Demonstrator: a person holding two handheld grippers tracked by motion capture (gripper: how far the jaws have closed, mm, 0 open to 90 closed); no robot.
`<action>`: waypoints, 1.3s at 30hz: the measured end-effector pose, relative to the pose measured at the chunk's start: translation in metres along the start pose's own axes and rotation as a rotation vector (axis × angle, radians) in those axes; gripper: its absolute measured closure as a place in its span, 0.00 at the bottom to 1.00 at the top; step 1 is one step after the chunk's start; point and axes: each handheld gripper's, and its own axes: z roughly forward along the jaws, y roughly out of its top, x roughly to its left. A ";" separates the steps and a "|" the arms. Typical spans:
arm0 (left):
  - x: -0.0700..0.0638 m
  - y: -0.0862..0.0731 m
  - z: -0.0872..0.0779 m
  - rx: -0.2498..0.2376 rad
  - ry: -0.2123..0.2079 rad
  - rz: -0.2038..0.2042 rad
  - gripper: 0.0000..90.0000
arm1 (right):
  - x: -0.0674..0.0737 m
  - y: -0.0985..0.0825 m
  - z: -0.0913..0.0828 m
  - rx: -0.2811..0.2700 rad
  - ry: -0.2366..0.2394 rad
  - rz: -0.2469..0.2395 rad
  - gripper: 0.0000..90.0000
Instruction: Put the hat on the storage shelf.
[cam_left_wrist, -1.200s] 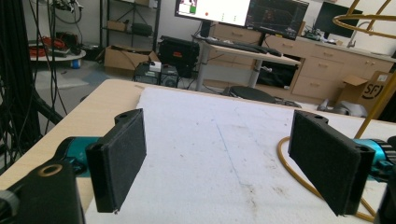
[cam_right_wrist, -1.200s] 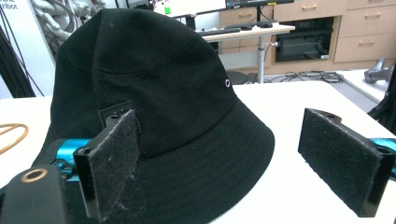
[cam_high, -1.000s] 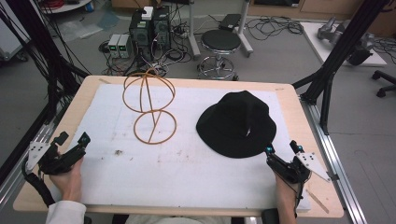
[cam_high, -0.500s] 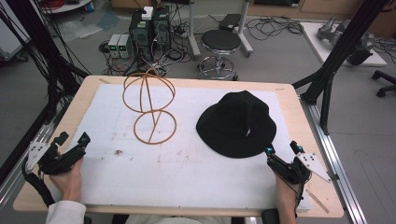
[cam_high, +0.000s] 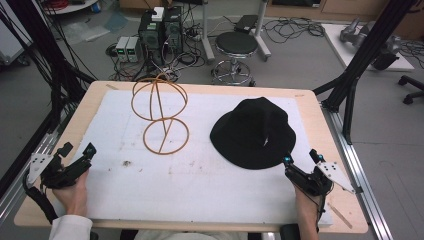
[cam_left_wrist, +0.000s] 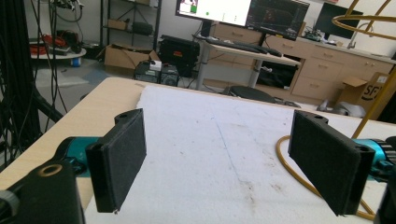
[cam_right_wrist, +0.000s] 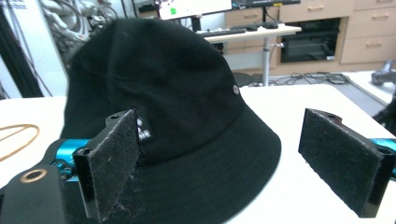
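Room: grey floor beyond the table carried a round stool and computer boxes with tangled cables; the gripper views added what the high view lacked, a desk with monitors and wooden drawers.
Table: pale wooden table was covered by a white sheet, stained near its middle.
Hat: black bucket hat lay crown up on the right half of the sheet; the right gripper view showed a small metal eyelet on its crown and a white tag by the brim.
Stand: wire hat stand stood left of the hat, well apart.
Right gripper: right gripper sat just beside the hat's near brim, jaws wide apart, holding nothing.
Left gripper: left gripper lay at the near left, jaws wide apart, empty.
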 end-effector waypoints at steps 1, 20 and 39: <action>0.000 0.000 0.000 -0.001 0.001 -0.003 0.22 | 0.001 0.003 0.000 -0.006 0.007 -0.009 0.13; -0.002 -0.001 0.003 0.007 -0.025 -0.016 0.22 | 0.017 0.027 0.010 0.043 0.058 -0.087 0.13; -0.005 -0.001 0.008 0.010 -0.045 -0.008 0.22 | 0.030 0.045 0.034 0.103 0.073 -0.135 0.13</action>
